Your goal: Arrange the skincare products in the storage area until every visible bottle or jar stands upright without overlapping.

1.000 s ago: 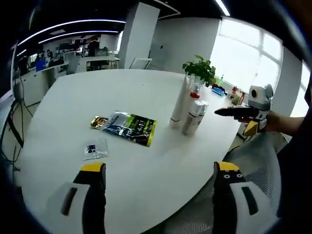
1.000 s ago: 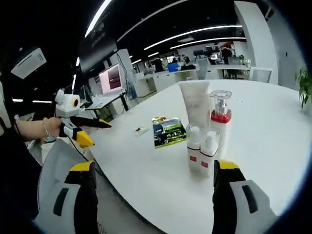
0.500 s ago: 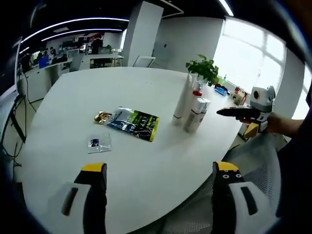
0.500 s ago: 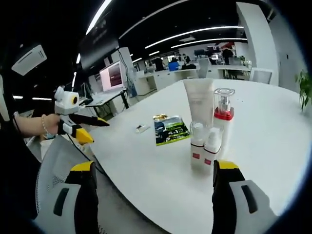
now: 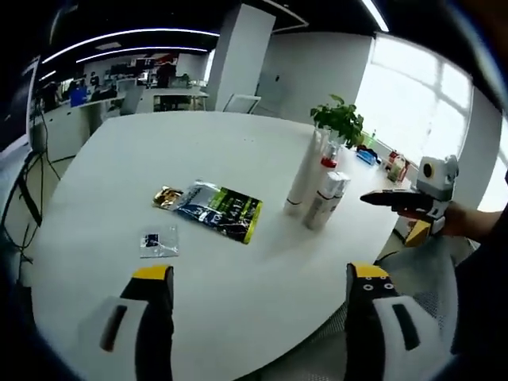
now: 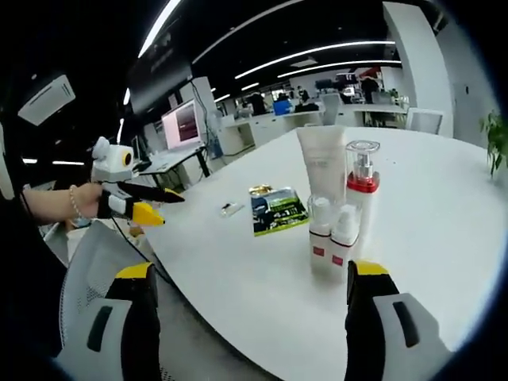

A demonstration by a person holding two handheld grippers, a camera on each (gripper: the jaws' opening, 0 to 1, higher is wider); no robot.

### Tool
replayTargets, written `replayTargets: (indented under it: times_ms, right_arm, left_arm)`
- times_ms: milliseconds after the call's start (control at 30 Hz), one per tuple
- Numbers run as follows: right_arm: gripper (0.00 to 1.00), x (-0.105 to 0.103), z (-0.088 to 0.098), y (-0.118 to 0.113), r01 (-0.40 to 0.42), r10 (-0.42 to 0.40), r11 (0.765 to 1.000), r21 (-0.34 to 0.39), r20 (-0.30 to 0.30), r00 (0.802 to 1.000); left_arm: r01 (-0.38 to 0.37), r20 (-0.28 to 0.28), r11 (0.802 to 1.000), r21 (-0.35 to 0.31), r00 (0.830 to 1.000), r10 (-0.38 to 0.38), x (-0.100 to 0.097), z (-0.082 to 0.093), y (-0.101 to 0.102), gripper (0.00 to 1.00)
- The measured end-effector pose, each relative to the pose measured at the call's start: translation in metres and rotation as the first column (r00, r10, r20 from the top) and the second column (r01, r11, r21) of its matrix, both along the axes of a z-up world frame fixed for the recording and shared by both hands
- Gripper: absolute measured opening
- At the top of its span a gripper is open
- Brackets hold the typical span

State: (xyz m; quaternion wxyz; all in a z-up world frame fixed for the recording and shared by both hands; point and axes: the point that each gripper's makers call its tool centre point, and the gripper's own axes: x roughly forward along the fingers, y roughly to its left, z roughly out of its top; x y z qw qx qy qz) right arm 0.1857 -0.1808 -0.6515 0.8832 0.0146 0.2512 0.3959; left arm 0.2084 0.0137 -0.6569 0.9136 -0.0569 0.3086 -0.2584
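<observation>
Four skincare containers stand upright in a tight cluster on the round white counter, toward its right side as the left gripper view has it. The tall white squeeze tube rises on its cap at the far side, with the clear pump bottle with a red collar just beside it. In front of them stand two small white bottles with red labels, side by side and touching or nearly so.

To the left of the cluster, well apart from it, a flat green and black foil sachet lies on the counter with a small gold packet at its far-left end. Nearer lies a small clear plastic bag.

The left gripper hovers off the near counter edge with its jaws spread wide, holding nothing. The right gripper hangs likewise open and empty, near the two small bottles. A potted green plant stands beyond the cluster.
</observation>
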Motion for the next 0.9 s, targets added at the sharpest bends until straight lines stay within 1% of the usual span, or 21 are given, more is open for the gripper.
replayTargets:
  times_ms: [167,267,300,333,467,533,600,700,733,767,800,833,900]
  right_arm:
    - [0.99,-0.002,-0.002,0.001,-0.012,0.012,1.000,-0.011,-0.001,1.000]
    - [0.99,-0.002,-0.002,0.001,-0.014,0.014,1.000,-0.005,-0.002,1.000]
    - [0.99,-0.002,-0.002,0.001,-0.014,0.014,1.000,-0.005,-0.003,1.000]
    - [0.99,-0.002,-0.002,0.001,-0.013,0.013,1.000,-0.003,-0.004,1.000]
    - [0.99,-0.001,-0.004,0.000,-0.014,0.014,1.000,-0.001,-0.008,1.000]
    - [0.99,-0.003,-0.002,0.000,-0.014,0.014,1.000,0.000,-0.008,1.000]
    - [0.99,-0.003,-0.002,0.000,-0.010,0.010,1.000,0.001,-0.009,1.000]
    - [0.99,-0.002,-0.004,-0.001,-0.005,0.005,1.000,-0.001,-0.014,1.000]
    - [0.99,-0.002,-0.004,-0.001,-0.004,0.004,1.000,-0.001,-0.014,1.000]
    - [0.99,-0.002,-0.004,-0.001,-0.001,0.001,1.000,-0.001,-0.014,1.000]
    - [0.99,-0.002,-0.004,-0.001,-0.001,0.001,1.000,0.000,-0.016,1.000]
    - [0.99,-0.002,-0.004,-0.001,0.001,-0.001,1.000,0.000,-0.017,1.000]
    - [0.99,-0.002,-0.004,-0.002,0.004,-0.004,1.000,0.000,-0.021,1.000]
  left_arm:
    - [-0.040,-0.014,0.999,0.002,0.999,0.040,0.018,-0.007,-0.009,0.87]
    - [-0.086,-0.016,0.996,0.007,0.996,0.087,0.034,-0.011,-0.014,0.87]
    - [-0.096,-0.018,0.995,0.009,0.995,0.096,0.033,-0.012,-0.019,0.88]
    - [-0.108,-0.021,0.994,0.012,0.994,0.108,0.037,-0.014,-0.024,0.88]
    - [-0.139,-0.046,0.990,0.017,0.989,0.139,0.054,-0.024,-0.032,0.89]
    - [-0.156,-0.071,0.987,0.034,0.985,0.158,0.057,-0.030,-0.037,0.90]
    - [-0.169,-0.081,0.985,0.043,0.982,0.172,0.062,-0.033,-0.043,0.91]
    - [-0.205,-0.107,0.977,0.054,0.972,0.210,0.075,-0.044,-0.046,0.92]
    - [-0.219,-0.107,0.974,0.054,0.969,0.224,0.079,-0.046,-0.046,0.92]
    - [-0.238,-0.116,0.969,0.060,0.963,0.244,0.086,-0.050,-0.045,0.93]
    - [-0.250,-0.120,0.967,0.059,0.959,0.255,0.090,-0.051,-0.046,0.93]
    - [-0.276,-0.123,0.960,0.057,0.952,0.281,0.096,-0.053,-0.044,0.93]
    - [-0.304,-0.129,0.951,0.064,0.942,0.310,0.104,-0.055,-0.043,0.94]
